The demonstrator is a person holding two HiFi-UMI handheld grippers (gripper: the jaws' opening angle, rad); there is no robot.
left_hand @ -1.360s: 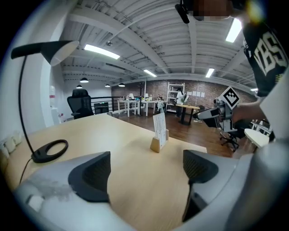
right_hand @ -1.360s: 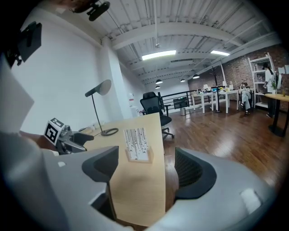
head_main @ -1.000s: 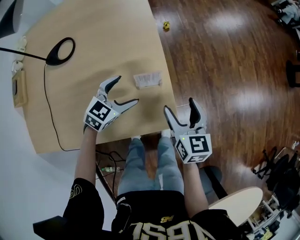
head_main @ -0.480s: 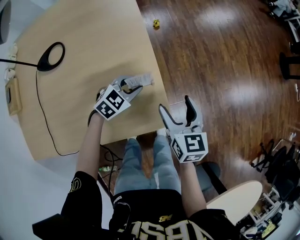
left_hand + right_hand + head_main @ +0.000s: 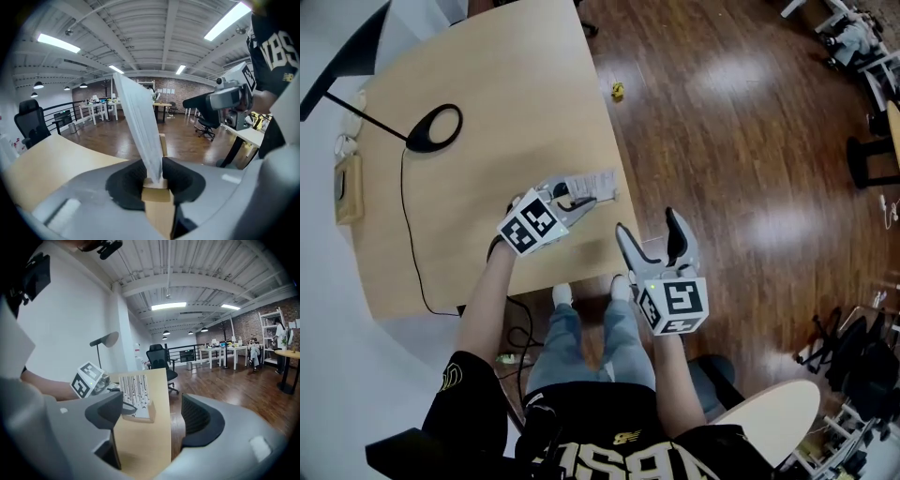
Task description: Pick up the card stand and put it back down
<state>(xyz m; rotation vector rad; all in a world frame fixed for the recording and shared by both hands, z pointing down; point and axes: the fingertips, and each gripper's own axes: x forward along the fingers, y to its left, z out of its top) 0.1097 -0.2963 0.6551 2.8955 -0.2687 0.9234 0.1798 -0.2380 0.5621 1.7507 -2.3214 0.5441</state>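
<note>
Head view: near the table's [image 5: 487, 84] right edge, toward its near corner, the left gripper [image 5: 575, 201] holds the card stand [image 5: 592, 183]; the right gripper [image 5: 647, 225] hangs just off that edge
Left gripper view: jaws, just closed, pinch the stand's wooden base
Right gripper view: jaws wide apart, empty

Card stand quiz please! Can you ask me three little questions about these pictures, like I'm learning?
1. True or false: the left gripper is shut on the card stand.
2. Which one is open with nothing between its jaws? A: the left gripper. B: the right gripper.
3. Fill in: the card stand's base is made of ____.

Key:
1. True. Its jaws have just been closing, and they now pinch the stand.
2. B.
3. Wood.
</note>
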